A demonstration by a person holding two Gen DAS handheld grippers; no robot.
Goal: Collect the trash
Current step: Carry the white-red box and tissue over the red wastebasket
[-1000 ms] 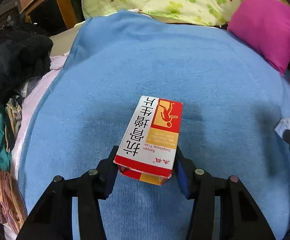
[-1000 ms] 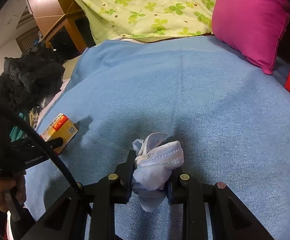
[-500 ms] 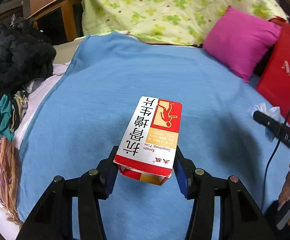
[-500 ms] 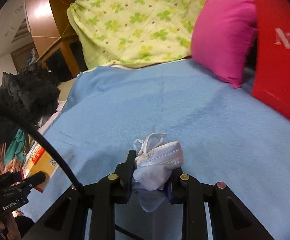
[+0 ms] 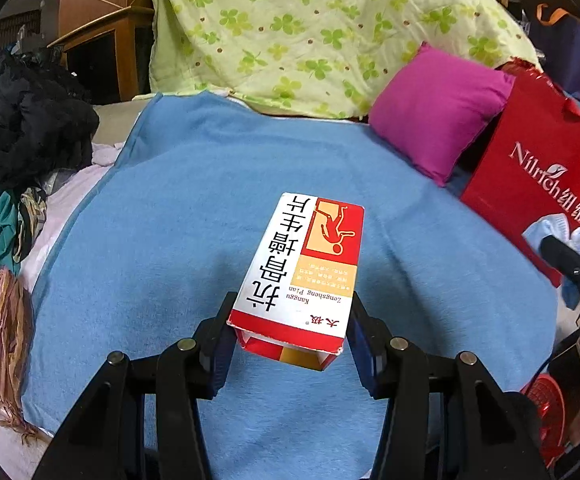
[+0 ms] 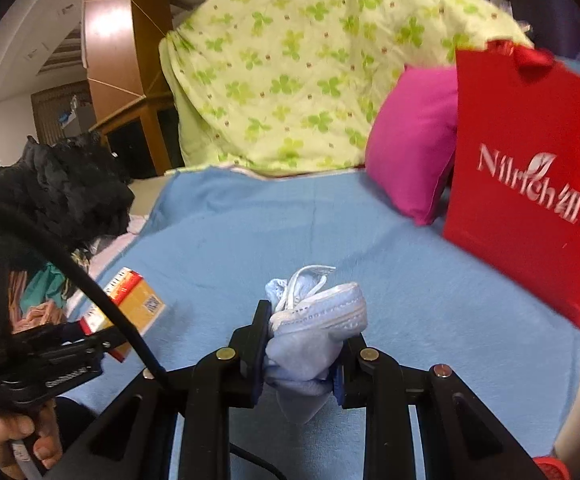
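Note:
My left gripper (image 5: 290, 332) is shut on a red, white and orange medicine box (image 5: 301, 268) with Chinese print, held above the blue blanket (image 5: 194, 208). My right gripper (image 6: 301, 344) is shut on a crumpled light-blue face mask (image 6: 313, 320), also held above the blanket (image 6: 250, 220). In the right wrist view the box (image 6: 134, 300) and left gripper (image 6: 102, 338) show at lower left. In the left wrist view the mask (image 5: 557, 232) and right gripper tip (image 5: 569, 264) show at the right, in front of a red paper bag (image 5: 537, 184).
The red bag (image 6: 529, 184) stands at the bed's right side beside a magenta pillow (image 5: 437, 124). A green clover quilt (image 5: 309, 28) is piled at the back. Dark clothes (image 5: 18, 128) and other garments lie at the left. A wooden cabinet (image 5: 102, 36) stands behind.
Both grippers have risen and drawn back from the blanket with their loads. The red bag has come into view at the right. Both grips are unchanged.

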